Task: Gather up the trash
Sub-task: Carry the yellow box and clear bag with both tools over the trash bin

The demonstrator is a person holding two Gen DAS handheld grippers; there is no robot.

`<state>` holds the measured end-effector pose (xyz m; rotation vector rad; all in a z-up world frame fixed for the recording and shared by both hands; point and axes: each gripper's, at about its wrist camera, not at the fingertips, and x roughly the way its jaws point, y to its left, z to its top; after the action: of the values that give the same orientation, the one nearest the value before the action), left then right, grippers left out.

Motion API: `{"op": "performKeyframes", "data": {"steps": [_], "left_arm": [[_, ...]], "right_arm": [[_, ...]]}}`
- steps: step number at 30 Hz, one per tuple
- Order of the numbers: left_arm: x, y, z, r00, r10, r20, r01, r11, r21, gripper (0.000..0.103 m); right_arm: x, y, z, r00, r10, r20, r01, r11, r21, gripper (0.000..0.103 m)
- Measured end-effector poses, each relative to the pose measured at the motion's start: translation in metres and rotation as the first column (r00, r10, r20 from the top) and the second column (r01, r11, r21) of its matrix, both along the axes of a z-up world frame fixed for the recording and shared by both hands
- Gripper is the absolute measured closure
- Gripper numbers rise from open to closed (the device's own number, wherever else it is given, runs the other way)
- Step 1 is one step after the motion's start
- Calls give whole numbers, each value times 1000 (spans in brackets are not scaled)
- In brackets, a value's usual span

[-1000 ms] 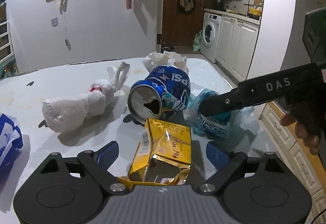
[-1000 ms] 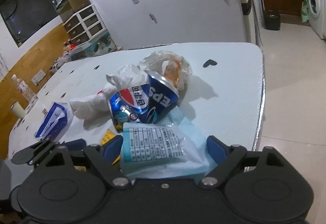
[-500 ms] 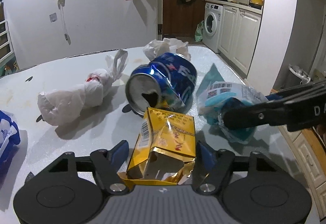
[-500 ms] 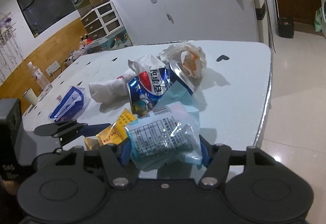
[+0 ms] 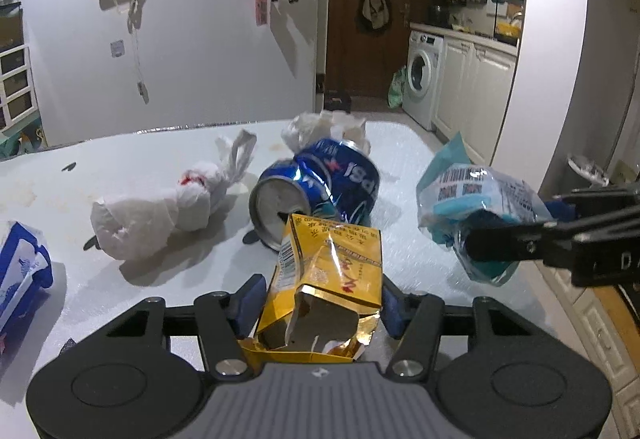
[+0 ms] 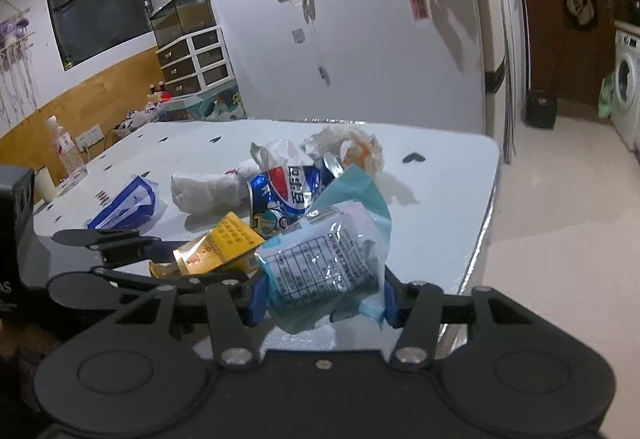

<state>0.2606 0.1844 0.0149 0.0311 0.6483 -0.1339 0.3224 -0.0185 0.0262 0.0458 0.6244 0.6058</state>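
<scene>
My left gripper (image 5: 320,299) is shut on a torn yellow foil packet (image 5: 332,271), which also shows in the right wrist view (image 6: 216,251). My right gripper (image 6: 322,295) is shut on a crumpled teal and clear wrapper (image 6: 332,259) and holds it above the table's right edge; the wrapper also shows in the left wrist view (image 5: 472,207). A dented blue Pepsi can (image 5: 316,191) lies on its side on the white table (image 5: 140,167) just beyond the yellow packet. A knotted white plastic bag (image 5: 160,207) lies left of the can. Crumpled white tissue (image 5: 324,127) sits behind the can.
A blue and white wrapper (image 5: 20,275) lies at the table's left. A water bottle (image 6: 66,151) stands at the far side. The table's right edge (image 6: 480,239) drops to the floor. Kitchen cabinets (image 5: 472,91) and a washing machine (image 5: 420,75) stand to the right.
Both grippers closed on their wrappers. My right gripper lifted the teal wrapper off the table and drew it back to the right. The can shifted slightly.
</scene>
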Motion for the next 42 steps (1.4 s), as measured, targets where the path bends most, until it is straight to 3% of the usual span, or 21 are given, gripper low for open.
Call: {"op": "performKeyframes", "data": {"steps": [9, 21, 42], "left_arm": [[-13, -19, 11, 997, 58, 43, -58, 998, -7, 44], [-28, -61, 16, 995, 71, 76, -69, 997, -28, 44], [-23, -204, -5, 995, -98, 16, 98, 995, -5, 44]], "right_arm": [[-23, -22, 7, 995, -40, 91, 42, 999, -27, 49], [-47, -83, 6, 984, -132, 124, 136, 990, -28, 49], [-81, -229, -24, 936, -344, 74, 346, 938, -15, 48]]}}
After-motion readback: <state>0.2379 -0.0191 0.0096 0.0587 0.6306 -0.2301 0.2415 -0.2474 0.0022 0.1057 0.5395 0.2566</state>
